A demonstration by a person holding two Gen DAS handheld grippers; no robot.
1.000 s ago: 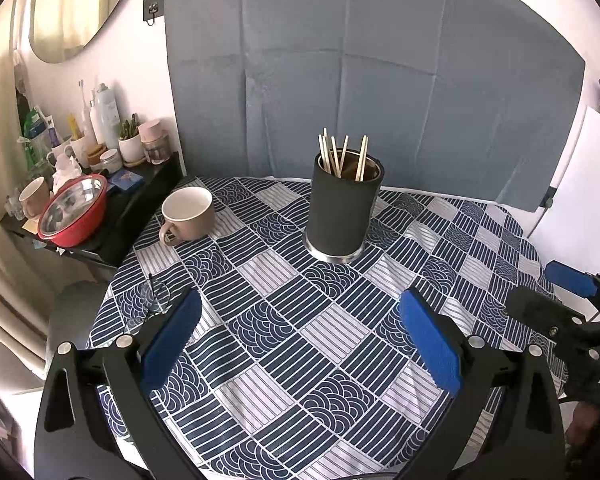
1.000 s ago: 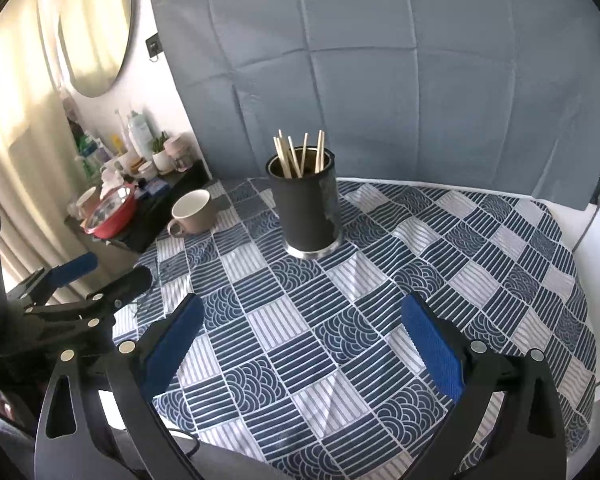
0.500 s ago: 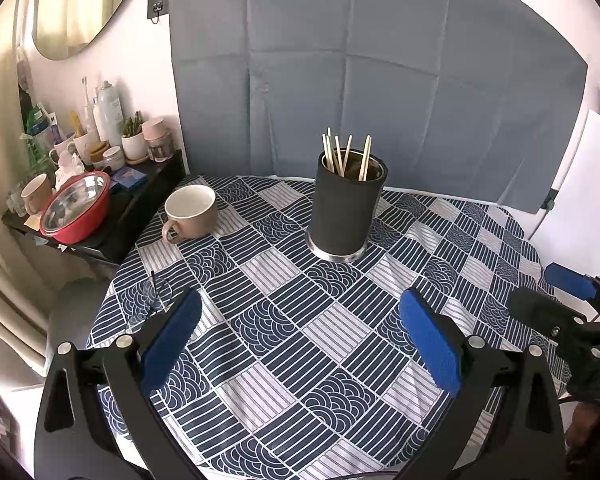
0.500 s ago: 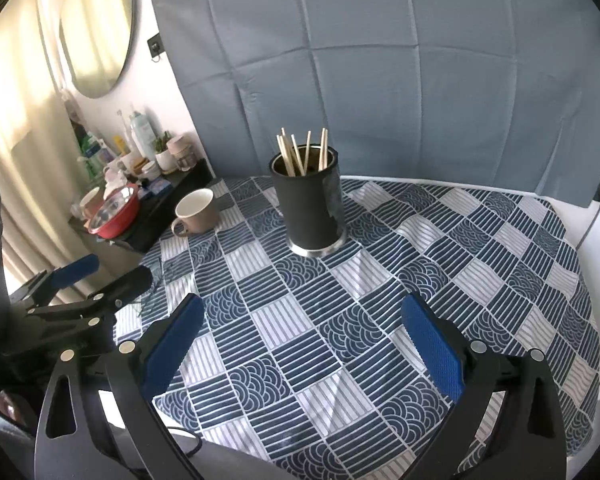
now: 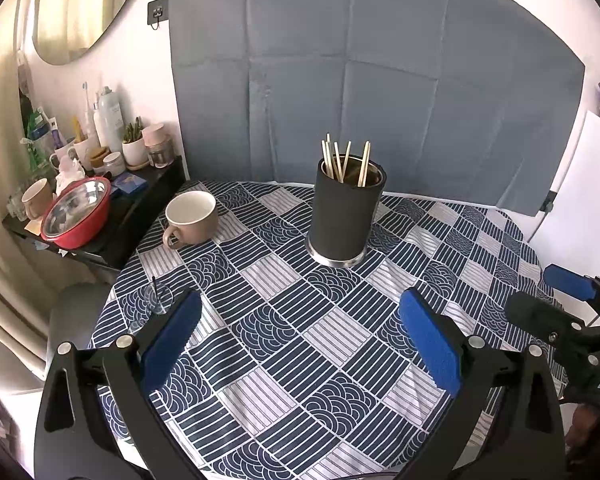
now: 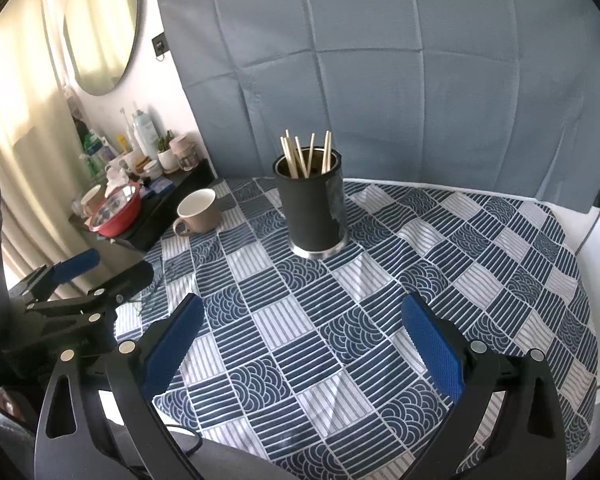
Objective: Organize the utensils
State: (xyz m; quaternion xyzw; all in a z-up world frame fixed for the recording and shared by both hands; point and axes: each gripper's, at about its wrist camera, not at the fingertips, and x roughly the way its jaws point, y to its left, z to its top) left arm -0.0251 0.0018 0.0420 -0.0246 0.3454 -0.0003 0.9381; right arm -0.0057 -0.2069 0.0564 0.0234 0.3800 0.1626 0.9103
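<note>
Chopsticks point(image 5: 342, 160) stand upright in the black holder point(image 5: 346, 216) at the table's point(image 5: 284, 360) far middle, beige mug point(image 5: 191, 216) to its left. Left gripper point(image 5: 300, 336) and right gripper point(image 6: 302, 338) hover over the near edge, jaws wide, holding nothing.

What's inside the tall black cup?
Several wooden chopsticks stand inside the black holder, their tops poking out. Their lower ends and the bottom of the holder are hidden by its dark wall.

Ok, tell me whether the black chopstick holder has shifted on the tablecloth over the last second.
No. The black chopstick holder sits on the same tablecloth squares, equally far from the beige mug; only the camera drifted.
</note>
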